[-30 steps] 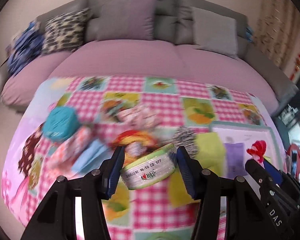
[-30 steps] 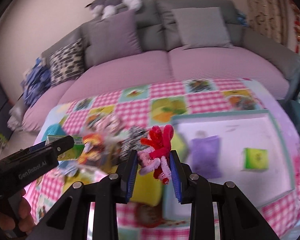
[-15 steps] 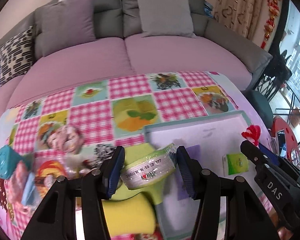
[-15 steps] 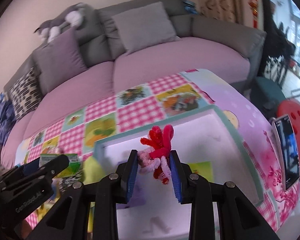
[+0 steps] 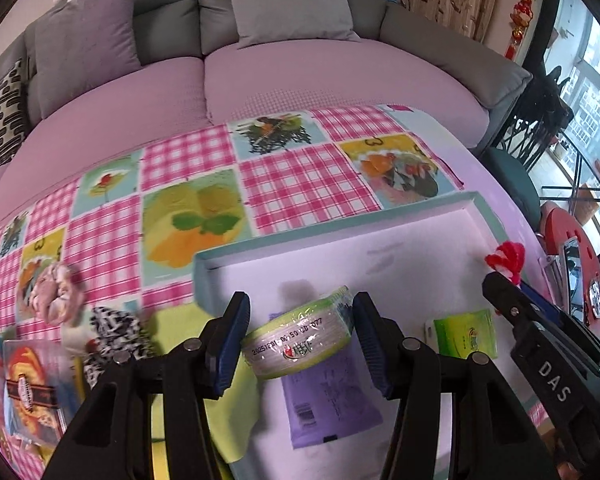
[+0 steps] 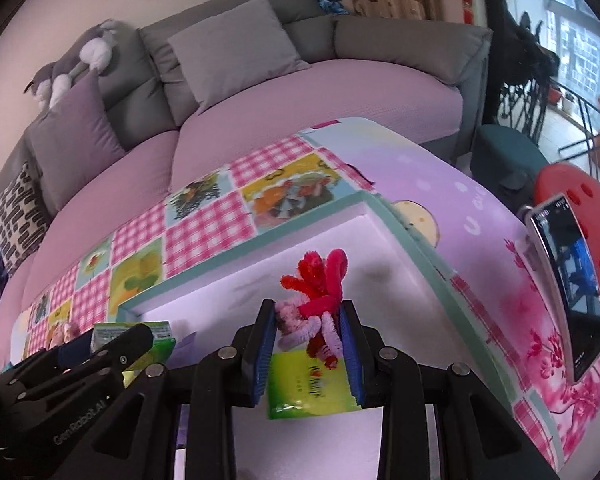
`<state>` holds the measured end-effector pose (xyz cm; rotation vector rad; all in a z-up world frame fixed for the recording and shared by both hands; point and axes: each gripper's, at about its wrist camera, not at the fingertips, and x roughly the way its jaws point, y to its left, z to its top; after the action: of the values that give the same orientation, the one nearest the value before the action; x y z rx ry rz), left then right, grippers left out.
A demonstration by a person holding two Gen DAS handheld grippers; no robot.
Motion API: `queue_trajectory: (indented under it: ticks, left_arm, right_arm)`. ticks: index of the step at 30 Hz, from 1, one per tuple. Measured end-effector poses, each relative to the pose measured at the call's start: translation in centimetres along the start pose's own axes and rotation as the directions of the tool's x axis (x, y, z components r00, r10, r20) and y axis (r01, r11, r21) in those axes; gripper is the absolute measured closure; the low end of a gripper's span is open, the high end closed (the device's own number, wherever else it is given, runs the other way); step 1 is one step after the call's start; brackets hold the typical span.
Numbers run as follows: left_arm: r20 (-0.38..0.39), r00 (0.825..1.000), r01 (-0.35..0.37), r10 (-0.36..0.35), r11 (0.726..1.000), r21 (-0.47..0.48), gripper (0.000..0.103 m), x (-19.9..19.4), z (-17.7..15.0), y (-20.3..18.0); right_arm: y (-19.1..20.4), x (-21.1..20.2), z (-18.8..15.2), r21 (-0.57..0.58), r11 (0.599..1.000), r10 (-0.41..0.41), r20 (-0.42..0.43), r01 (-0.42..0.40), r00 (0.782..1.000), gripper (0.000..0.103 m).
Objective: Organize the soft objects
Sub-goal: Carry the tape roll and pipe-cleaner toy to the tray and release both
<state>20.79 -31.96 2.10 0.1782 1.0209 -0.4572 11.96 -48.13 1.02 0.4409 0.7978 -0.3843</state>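
Grippers both loaded rn. My left gripper [image 5: 298,338] is clamped on a shrink-wrapped tissue pack [image 5: 298,340], pads pressing its two short ends, pack tilted w/ the printed date strip facing me. My right gripper [image 6: 308,340] is closed on a pipe-cleaner flower [image 6: 316,300], red loops sticking up above the pads, pink ones pinched between them.

Handling, my guess: tissue pack is light and squashy but the wrap looks slick, so I'd keep the hold across the ends, not the glossy face. Flower is near weightless, wire core bends easily, fuzzy so it shouldn't slip; best held low on the bunched stems as now, and not squeezed harder.

Both loads hang over the white tray [image 5: 206,264] w/ the teal rim. Under the pack lies a purple pouch [image 5: 328,392], and a green tissue packet [image 5: 466,336] sits just beside it on the tray floor.

Vs a sec ago: then both views were over the pile of bits on the checked cloth [image 5: 308,184], tray off to the side. Now the tray fills the lower frame and the pile has slid to the left edge. Grip on either item looks unchanged.
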Motion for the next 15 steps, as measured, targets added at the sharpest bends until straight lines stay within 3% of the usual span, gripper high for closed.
queue_trajectory:
  ticks: [6, 15]
  left_arm:
    - [0.022, 0.999, -0.043, 0.042, 0.998, 0.044, 0.049, 0.9, 0.5, -1.0]
    - [0.034, 0.999, -0.035, 0.033, 0.998, 0.048, 0.049, 0.8, 0.2, -1.2]
  right_arm:
    - [-1.7, 0.5, -0.1, 0.039, 0.999, -0.028, -0.005, 0.028, 1.0, 0.069]
    - [-1.7, 0.6, -0.3, 0.033, 0.999, -0.03, -0.028, 0.031, 0.999, 0.068]
